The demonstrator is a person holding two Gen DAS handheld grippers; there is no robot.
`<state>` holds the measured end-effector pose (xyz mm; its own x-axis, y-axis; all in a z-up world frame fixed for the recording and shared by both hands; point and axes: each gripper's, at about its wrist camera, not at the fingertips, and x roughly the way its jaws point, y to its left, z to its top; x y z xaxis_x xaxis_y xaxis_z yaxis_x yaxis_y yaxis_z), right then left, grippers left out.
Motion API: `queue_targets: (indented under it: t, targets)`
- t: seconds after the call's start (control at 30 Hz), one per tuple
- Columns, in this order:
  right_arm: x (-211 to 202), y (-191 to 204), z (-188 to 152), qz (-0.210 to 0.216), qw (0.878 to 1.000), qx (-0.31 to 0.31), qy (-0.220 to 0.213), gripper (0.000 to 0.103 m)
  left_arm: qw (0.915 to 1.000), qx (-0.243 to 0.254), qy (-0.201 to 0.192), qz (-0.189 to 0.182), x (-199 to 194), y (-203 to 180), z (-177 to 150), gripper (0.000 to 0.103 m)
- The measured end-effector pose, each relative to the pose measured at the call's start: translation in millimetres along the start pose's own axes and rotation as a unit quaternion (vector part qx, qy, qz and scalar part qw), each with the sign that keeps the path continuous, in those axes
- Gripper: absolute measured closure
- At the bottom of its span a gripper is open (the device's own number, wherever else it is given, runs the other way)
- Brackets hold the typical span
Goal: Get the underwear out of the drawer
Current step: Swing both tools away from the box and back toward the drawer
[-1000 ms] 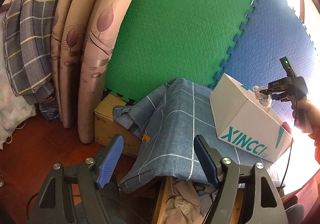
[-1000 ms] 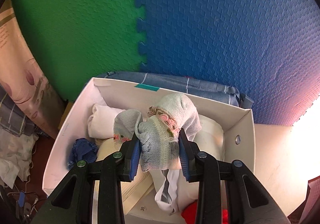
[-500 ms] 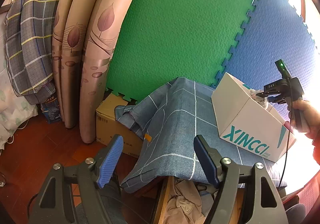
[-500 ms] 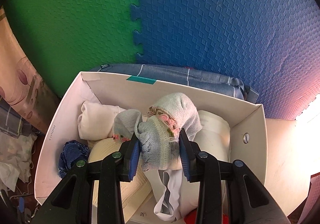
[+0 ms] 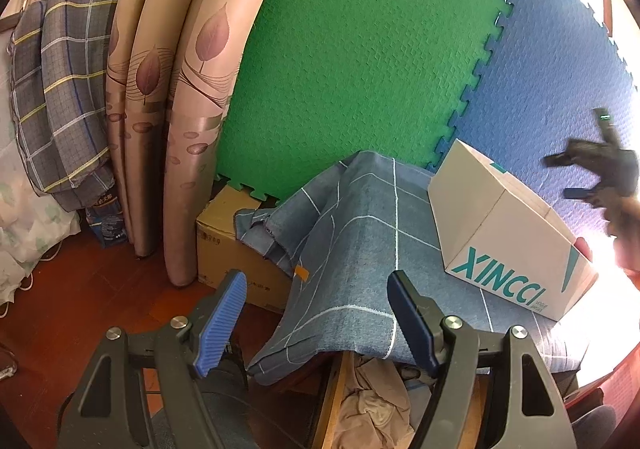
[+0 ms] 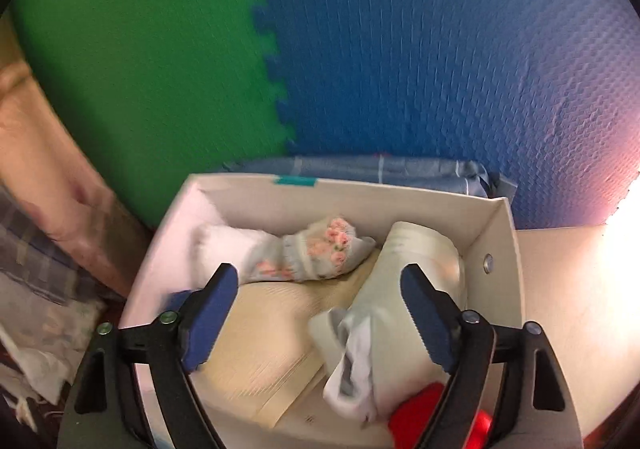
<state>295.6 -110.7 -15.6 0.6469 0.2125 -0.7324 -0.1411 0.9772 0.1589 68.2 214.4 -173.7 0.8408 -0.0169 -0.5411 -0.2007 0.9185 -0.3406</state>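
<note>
Two grippers at work: the right gripper (image 6: pixel 316 319), jaws opening and empty, hovers above a floral garment (image 6: pixel 316 253) in the white box (image 6: pixel 500 249), while the left gripper (image 5: pixel 316 319) stands unclenched, holding nothing.

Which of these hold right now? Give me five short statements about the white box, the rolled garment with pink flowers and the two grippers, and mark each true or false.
1. The flowered garment lies inside the white box. True.
2. The right gripper is clamped on the flowered garment. False: its jaws are opening and nothing is pressed between them; the garment lies beyond the pads.
3. The left gripper holds the blue checked cloth. False: it stands open and empty in front of the cloth.
4. The white box rests on the blue checked cloth. True.
5. The wall behind the box is all green. False: the green foam mat meets a blue foam mat there.
</note>
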Motion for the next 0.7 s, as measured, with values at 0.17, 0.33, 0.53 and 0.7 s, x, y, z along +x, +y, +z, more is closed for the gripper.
queue_targets:
  t: [0.17, 0.33, 0.53, 0.7]
  targets:
    - [-81, -14, -45, 0.030, 0.997, -0.019, -0.070, 0.002, 0.9997, 0.021, 0.008, 0.007, 4, -8, -2, 0.028]
    - [-140, -45, -111, 0.044, 0.995, -0.039, -0.082, 0.000, 0.9977, 0.066, 0.013, 0.004, 0, -22, -6, 0.028]
    - [-203, -149, -186, -0.029, 0.999, -0.014, -0.027, 0.001, 0.9895, 0.109, 0.059, -0.075, -16, -53, -6, 0.028]
    - [-307, -292, -219, -0.116, 0.981, 0.144, -0.054, 0.000, 0.9348, 0.188, 0.134, -0.270, -53, -181, 52, 0.028]
